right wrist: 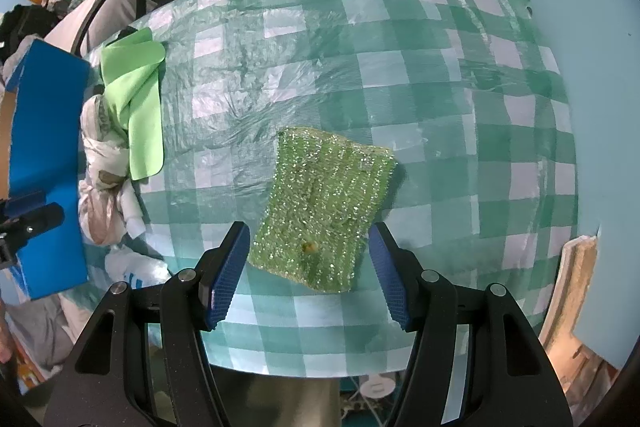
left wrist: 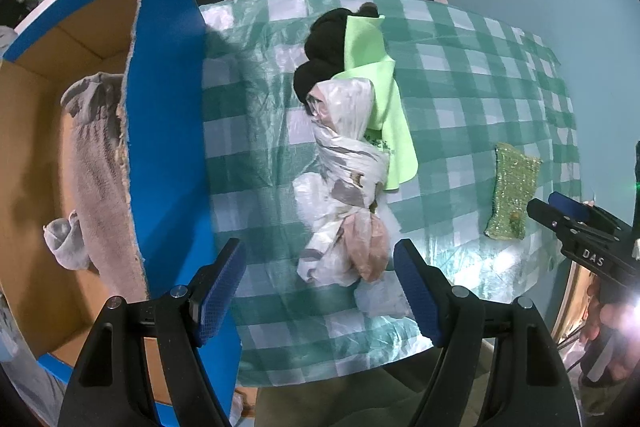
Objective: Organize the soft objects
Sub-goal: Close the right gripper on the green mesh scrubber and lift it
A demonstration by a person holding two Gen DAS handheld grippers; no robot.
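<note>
While both grippers point down with jaws apart and empty, the right gripper [right wrist: 308, 267] straddles the glittery green sponge [right wrist: 326, 203] on the checked tablecloth [right wrist: 460, 99]. The left gripper [left wrist: 320, 287] hangs over the knotted plastic bags [left wrist: 344, 187], with the blue box [left wrist: 168, 147] at nine o'clock. Next, I reckon, each must drop and close.

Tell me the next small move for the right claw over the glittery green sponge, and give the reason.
Probably lower the right claw a little further, then close. Its pads stand open on either side of the glittery green sponge's near end, which lies flat on the checked tablecloth, ungripped.
</note>
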